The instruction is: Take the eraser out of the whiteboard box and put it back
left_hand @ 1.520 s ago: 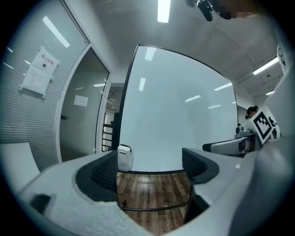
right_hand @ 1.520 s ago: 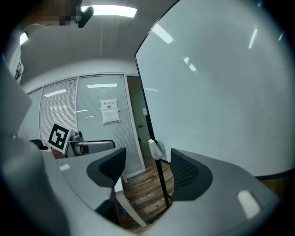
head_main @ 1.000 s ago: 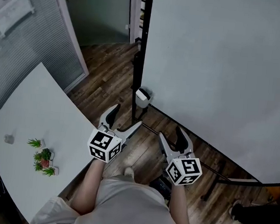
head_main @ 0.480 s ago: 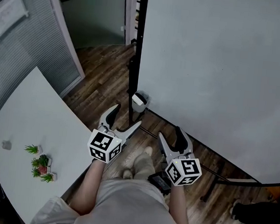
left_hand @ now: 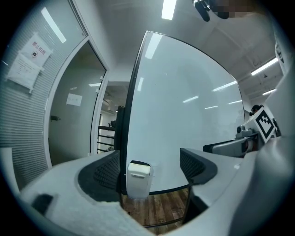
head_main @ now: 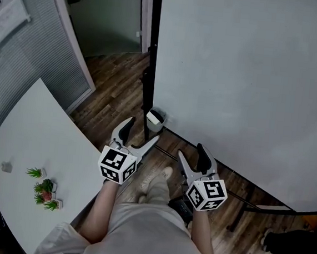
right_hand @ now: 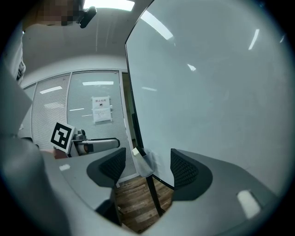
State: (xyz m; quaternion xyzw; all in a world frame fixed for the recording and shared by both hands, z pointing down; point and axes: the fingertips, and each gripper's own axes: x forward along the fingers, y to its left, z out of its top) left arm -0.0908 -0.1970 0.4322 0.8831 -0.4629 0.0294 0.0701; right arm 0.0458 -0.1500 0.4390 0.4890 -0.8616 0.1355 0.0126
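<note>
Your left gripper (head_main: 142, 132) hangs with its jaws wide apart and nothing between them, just short of the lower left corner of the whiteboard (head_main: 247, 76). Your right gripper (head_main: 191, 152) gapes just as empty near it, in front of the whiteboard's bottom edge. The white whiteboard box (left_hand: 138, 180) is fixed at that lower left corner, ahead of the left gripper's jaws and apart from both grippers; a dark strip at its open top may be the eraser (left_hand: 139, 163), though you cannot be sure, and left of the whiteboard, across the wooden floor (head_main: 118, 86), stands a white table (head_main: 35, 134) with small plants (head_main: 44, 186).
</note>
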